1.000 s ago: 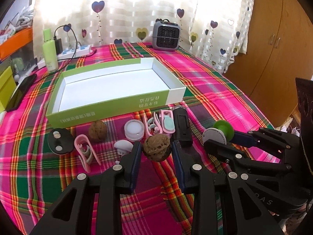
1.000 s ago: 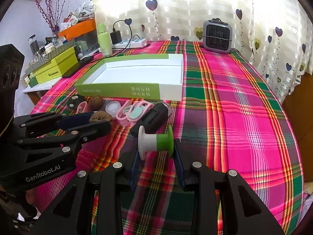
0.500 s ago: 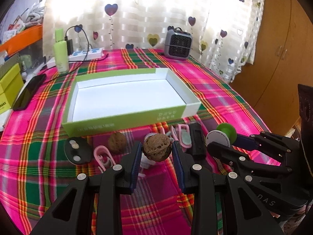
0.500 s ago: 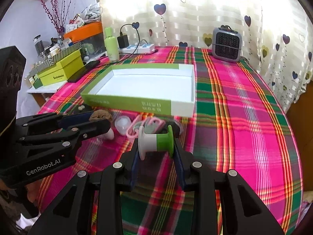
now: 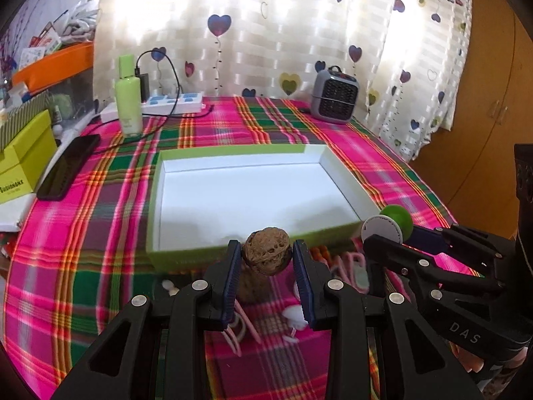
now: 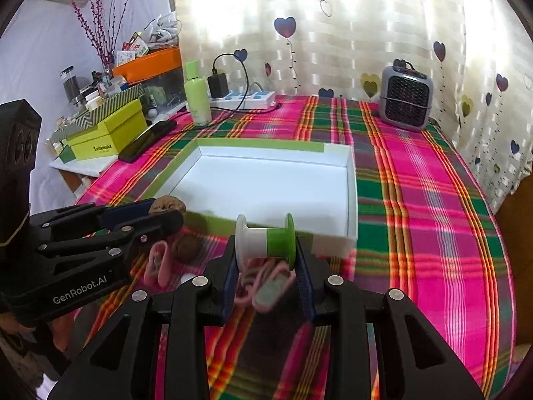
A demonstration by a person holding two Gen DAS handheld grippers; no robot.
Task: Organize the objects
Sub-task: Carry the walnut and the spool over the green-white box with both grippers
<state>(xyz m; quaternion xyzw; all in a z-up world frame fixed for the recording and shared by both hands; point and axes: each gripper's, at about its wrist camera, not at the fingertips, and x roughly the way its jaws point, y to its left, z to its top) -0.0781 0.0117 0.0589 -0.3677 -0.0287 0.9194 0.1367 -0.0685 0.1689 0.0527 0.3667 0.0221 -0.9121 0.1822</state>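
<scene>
My left gripper (image 5: 266, 260) is shut on a brown walnut (image 5: 266, 251), held above the cloth just before the near wall of the green-and-white box (image 5: 186, 253). The box's white inside holds nothing. My right gripper (image 6: 266, 250) is shut on a white-and-green spool (image 6: 265, 241), close to the box's near right corner (image 6: 351, 233). Each gripper shows in the other's view: the right gripper (image 5: 393, 233) with the spool (image 5: 388, 226), the left gripper (image 6: 166, 213) with the walnut (image 6: 166, 204). On the cloth below lie a second walnut (image 6: 186, 247), pink clips (image 6: 156, 263) and small white pieces (image 5: 294, 315).
A phone (image 5: 68, 170), a green bottle (image 5: 128, 100), a power strip (image 5: 173, 101) and a small grey heater (image 5: 334, 96) stand beyond the box. Yellow-green boxes (image 6: 106, 133) sit at the far left. A wooden cabinet (image 5: 483, 116) is on the right.
Both grippers have risen and moved forward toward the box with the walnut and spool still held. The loose things on the cloth have slid down under the fingers.
</scene>
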